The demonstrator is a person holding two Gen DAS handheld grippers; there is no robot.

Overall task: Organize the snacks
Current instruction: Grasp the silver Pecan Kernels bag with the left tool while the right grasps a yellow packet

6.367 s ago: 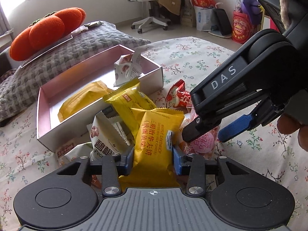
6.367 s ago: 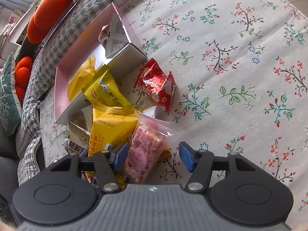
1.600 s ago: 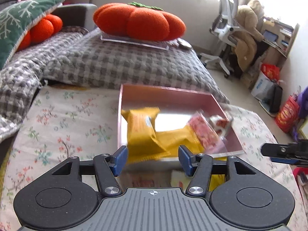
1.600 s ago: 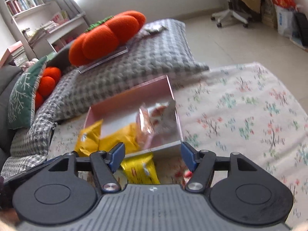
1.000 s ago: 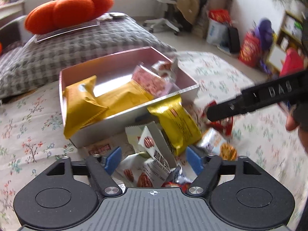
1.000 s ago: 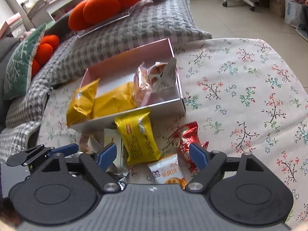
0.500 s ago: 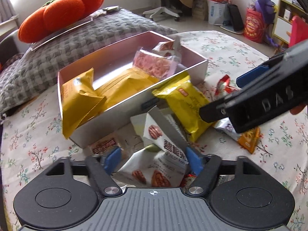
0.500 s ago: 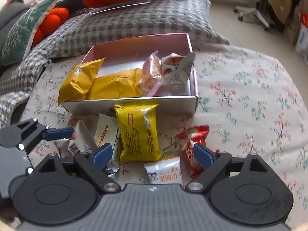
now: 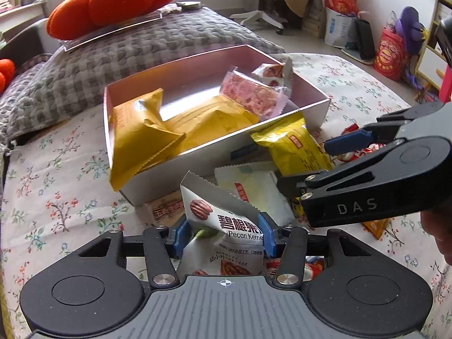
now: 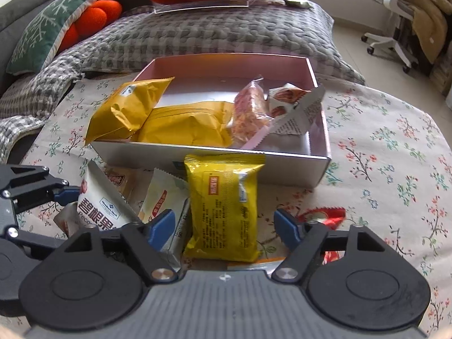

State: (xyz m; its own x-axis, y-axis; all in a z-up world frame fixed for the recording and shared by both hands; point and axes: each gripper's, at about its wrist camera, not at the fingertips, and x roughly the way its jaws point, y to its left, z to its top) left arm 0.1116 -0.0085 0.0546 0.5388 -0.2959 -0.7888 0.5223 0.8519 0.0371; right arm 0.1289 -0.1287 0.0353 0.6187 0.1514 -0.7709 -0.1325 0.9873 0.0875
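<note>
A pink box [image 9: 316, 108] [image 10: 322, 166] on the floral cloth holds two yellow packets [image 9: 135, 132], a pink packet [image 9: 251, 96] and a white packet [image 10: 293, 104]. Loose snacks lie in front of it. My left gripper [image 9: 221, 234] has its blue pads against both sides of a white pecan packet [image 9: 226, 223] [image 10: 99, 206]. My right gripper [image 10: 224, 226] [image 9: 333, 158] is open, its fingers either side of a yellow packet [image 10: 226, 206] [image 9: 293, 147] that leans on the box front.
A white snack packet [image 10: 163, 200] and a small beige one [image 9: 166, 209] lie by the pecan packet. A red wrapper [image 10: 327, 217] lies to the right. A grey checked cushion [image 10: 226, 28] with orange pumpkin pillows [image 9: 113, 0] sits behind the box.
My left gripper has closed in on the pecan packet. My right gripper has come lower and nearer, so the yellow packet now sits between its open fingers.
</note>
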